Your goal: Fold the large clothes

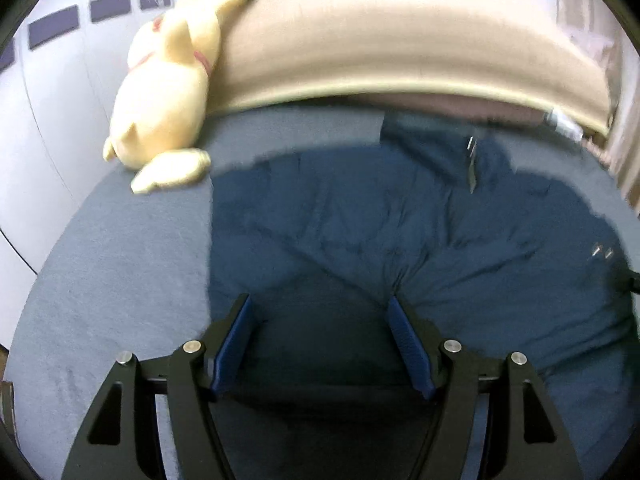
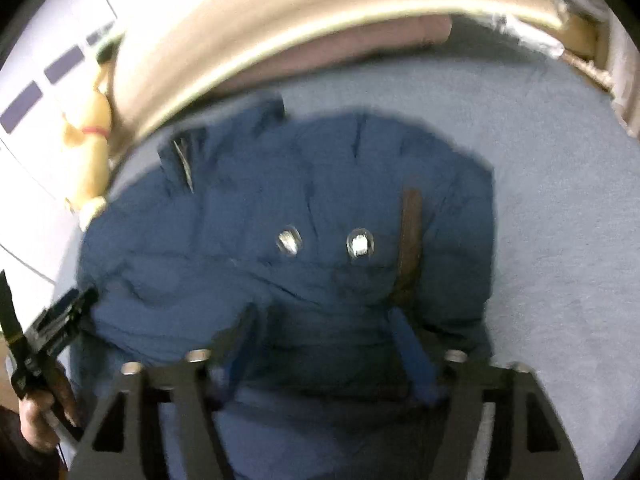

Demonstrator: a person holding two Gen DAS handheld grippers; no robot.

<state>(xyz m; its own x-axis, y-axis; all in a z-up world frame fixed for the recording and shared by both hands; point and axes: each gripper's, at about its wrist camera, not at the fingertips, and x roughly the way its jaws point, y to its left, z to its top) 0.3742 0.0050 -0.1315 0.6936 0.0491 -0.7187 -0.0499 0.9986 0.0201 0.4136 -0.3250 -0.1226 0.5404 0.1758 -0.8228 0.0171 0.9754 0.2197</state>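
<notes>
Showing even, soft indoor light in both views, with no hard glare. Casting a deep shadow under the left gripper (image 1: 320, 308) onto the dark blue jacket (image 1: 400, 232). Smearing with motion blur, far worse around the right gripper (image 2: 324, 320), whose fingers are dissolving into the cloth. Glinting off two metal snaps (image 2: 360, 243) ahead of it. Bending the beige headboard (image 1: 400, 40) into an arc, and darkening to black at the corners.

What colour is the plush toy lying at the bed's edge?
Pale yellow, with a pink-red band around it; the plush toy shows best in the left wrist view.
</notes>
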